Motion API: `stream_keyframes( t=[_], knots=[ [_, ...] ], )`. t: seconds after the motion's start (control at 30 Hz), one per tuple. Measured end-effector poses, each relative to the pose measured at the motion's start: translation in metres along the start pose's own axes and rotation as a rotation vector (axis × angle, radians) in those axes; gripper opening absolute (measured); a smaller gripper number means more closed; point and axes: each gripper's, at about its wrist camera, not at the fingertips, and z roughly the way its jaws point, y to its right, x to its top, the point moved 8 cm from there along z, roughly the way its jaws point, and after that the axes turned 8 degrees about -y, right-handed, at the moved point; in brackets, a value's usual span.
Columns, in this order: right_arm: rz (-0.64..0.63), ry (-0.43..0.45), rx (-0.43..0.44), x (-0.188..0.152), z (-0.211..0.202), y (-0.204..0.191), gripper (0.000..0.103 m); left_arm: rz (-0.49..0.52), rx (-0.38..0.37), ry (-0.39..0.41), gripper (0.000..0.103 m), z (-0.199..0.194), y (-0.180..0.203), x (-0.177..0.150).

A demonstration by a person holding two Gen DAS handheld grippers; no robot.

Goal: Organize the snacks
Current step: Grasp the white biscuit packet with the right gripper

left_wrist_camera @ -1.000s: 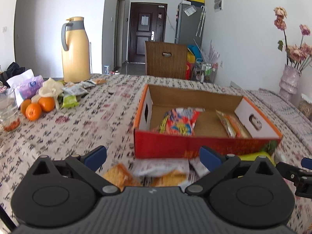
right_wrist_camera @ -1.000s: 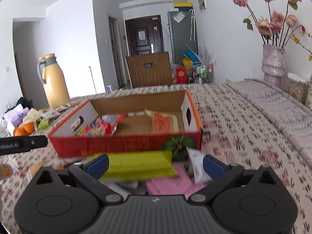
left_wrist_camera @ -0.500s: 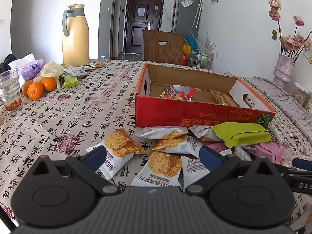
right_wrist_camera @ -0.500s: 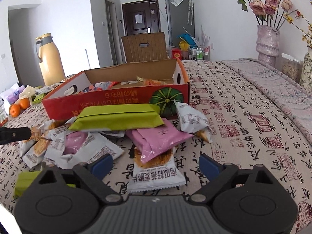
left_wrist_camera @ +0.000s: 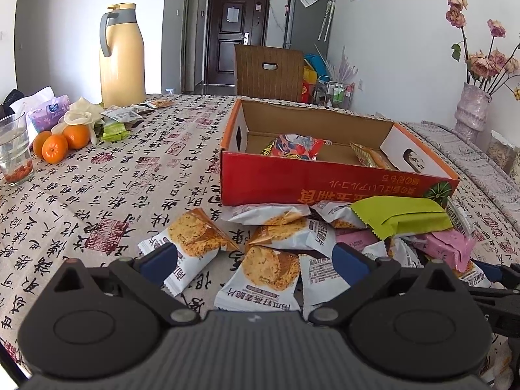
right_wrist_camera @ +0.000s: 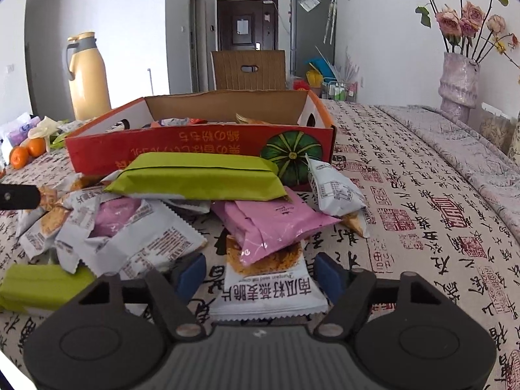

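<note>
Blue-padded right gripper (right_wrist_camera: 260,271) closing | white cracker packet (right_wrist_camera: 269,287) between jaws

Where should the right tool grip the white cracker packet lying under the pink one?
Likely across its free near end, coming from the near side: the white cracker packet lies flat between the closing right tool jaws, far end pinned under the pink packet.

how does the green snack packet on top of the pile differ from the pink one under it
The green packet is longer, smooth and lies across the pile's top; the pink packet is shorter, creased and partly covered by the green one. The green packet lies level; the pink packet slants. Both are plain and sealed.
</note>
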Motion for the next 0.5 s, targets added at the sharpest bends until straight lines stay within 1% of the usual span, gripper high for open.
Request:
stream_keyframes(
  t=[0.07,0.27,0.5],
  knots=[
    [-0.011,0.007,0.009,0.0,-0.002,-0.001,0.052,0.004,-0.002,-0.004,0.103,0.001,0.001,-0.001],
    [-0.033,0.016,0.002,-0.001,-0.007,-0.005,0.044,0.005,-0.01,-0.004,0.103,0.0,0.002,-0.003],
    [-0.004,0.035,0.025,-0.004,-0.024,-0.002,0.041,-0.003,-0.005,-0.004,0.103,-0.002,-0.002,-0.003]
  ],
)
